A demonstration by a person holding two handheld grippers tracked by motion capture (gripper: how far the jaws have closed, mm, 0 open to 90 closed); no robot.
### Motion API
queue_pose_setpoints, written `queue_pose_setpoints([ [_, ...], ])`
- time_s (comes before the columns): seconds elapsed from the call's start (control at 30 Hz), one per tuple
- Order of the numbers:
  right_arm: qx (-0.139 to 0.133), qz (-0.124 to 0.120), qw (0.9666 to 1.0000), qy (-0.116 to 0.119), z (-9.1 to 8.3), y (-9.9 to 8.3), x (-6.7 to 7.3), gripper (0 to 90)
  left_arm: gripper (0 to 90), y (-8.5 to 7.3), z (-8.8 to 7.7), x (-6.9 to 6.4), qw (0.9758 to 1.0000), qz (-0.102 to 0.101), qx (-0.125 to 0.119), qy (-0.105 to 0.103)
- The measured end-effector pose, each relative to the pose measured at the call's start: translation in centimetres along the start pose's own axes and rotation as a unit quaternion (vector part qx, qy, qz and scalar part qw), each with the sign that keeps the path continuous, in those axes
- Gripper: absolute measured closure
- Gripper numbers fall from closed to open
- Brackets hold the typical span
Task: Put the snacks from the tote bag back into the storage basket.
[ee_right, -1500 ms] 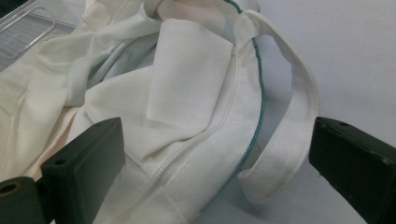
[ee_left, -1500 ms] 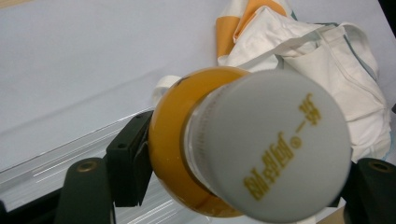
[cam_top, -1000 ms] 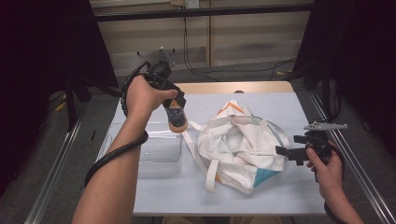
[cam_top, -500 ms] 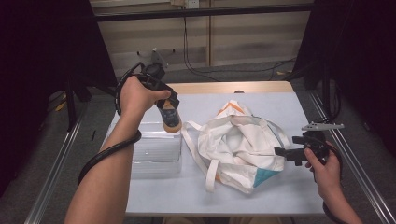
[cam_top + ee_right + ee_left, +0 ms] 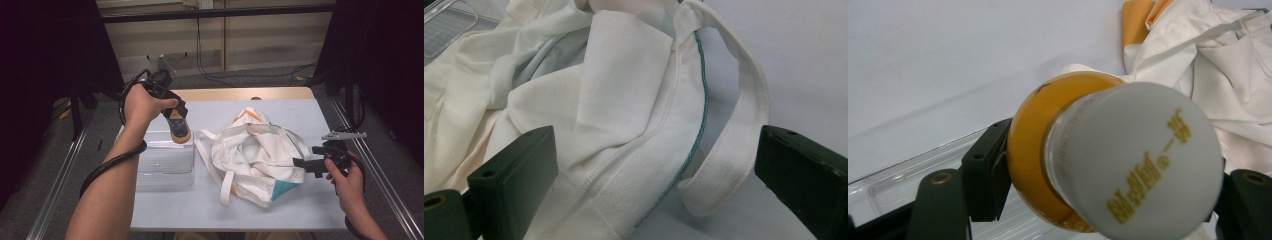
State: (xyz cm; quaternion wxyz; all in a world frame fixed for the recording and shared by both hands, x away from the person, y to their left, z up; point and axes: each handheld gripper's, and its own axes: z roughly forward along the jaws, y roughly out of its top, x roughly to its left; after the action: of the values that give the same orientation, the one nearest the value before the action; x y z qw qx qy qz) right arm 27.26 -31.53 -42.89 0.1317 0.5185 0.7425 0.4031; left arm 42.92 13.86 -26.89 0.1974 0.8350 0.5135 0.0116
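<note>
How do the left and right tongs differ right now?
The left tongs are shut on an orange bottle, held above the clear tray; the right tongs are open, astride the white bag's edge, low on the table. Both have black jaws.

A clear plastic container (image 5: 165,162) sits on the pale table (image 5: 300,107), cables (image 5: 210,55) behind

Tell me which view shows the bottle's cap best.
The left gripper view: the white cap with yellow print faces the camera, on the orange bottle clamped by the left gripper. In the high view the hand hides the cap. The right gripper view faces the cloth bag.
</note>
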Motion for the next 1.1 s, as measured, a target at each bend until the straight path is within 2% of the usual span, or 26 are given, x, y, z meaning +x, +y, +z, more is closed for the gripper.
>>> queue_pose_setpoints([
  [0.2, 0.001, 0.001, 1.0000, 0.000, 0.0, 0.0, -0.1, 3.2, 30.1, -0.1, 0.4, 0.5, 0.9999, 0.003, 0.008, 0.009],
  [0.37, 0.000, -0.001, 1.0000, 0.001, 0.1, 0.0, -0.1, 3.2, 30.1, -0.3, 1.2, 0.7, 0.9999, -0.003, 0.013, 0.005],
  [0.5, 0.001, 0.003, 1.0000, -0.001, 0.0, 0.0, -0.1, 3.2, 30.1, -0.3, 1.8, 0.8, 0.9998, 0.008, 0.015, 0.008],
  [0.53, 0.001, 0.002, 1.0000, -0.002, 0.0, 0.0, -0.1, 3.2, 30.1, -0.3, 2.0, 0.7, 0.9998, 0.003, 0.018, 0.009],
  [0.57, 0.000, 0.002, 1.0000, 0.000, 0.0, 0.0, -0.1, 3.2, 30.1, -0.3, 2.1, 0.8, 0.9997, 0.008, 0.021, 0.009],
  [0.67, 0.001, 0.001, 1.0000, 0.000, 0.1, 0.0, -0.1, 3.2, 30.1, -0.3, 2.4, 0.8, 0.9998, 0.002, 0.017, 0.007],
  [0.73, 0.001, 0.002, 1.0000, -0.001, 0.1, 0.0, -0.1, 3.2, 30.1, -0.2, 2.6, 0.9, 0.9996, 0.012, 0.024, 0.007],
  [0.83, 0.001, 0.002, 1.0000, 0.000, 0.2, -0.1, -0.1, 3.2, 30.1, -0.2, 3.0, 0.8, 0.9997, 0.007, 0.022, 0.008],
  [0.87, 0.000, 0.003, 1.0000, 0.001, 0.2, 0.0, -0.1, 3.1, 30.1, -0.2, 3.1, 0.9, 0.9996, 0.012, 0.023, 0.006],
  [1.07, 0.001, 0.002, 1.0000, 0.000, 0.1, 0.0, -0.1, 3.2, 30.1, -0.2, 3.9, 0.9, 0.9995, 0.016, 0.028, 0.007],
  [1.1, 0.001, 0.000, 1.0000, 0.000, 0.2, 0.0, -0.1, 3.2, 30.1, -0.2, 4.1, 0.9, 0.9992, 0.023, 0.031, 0.006],
])
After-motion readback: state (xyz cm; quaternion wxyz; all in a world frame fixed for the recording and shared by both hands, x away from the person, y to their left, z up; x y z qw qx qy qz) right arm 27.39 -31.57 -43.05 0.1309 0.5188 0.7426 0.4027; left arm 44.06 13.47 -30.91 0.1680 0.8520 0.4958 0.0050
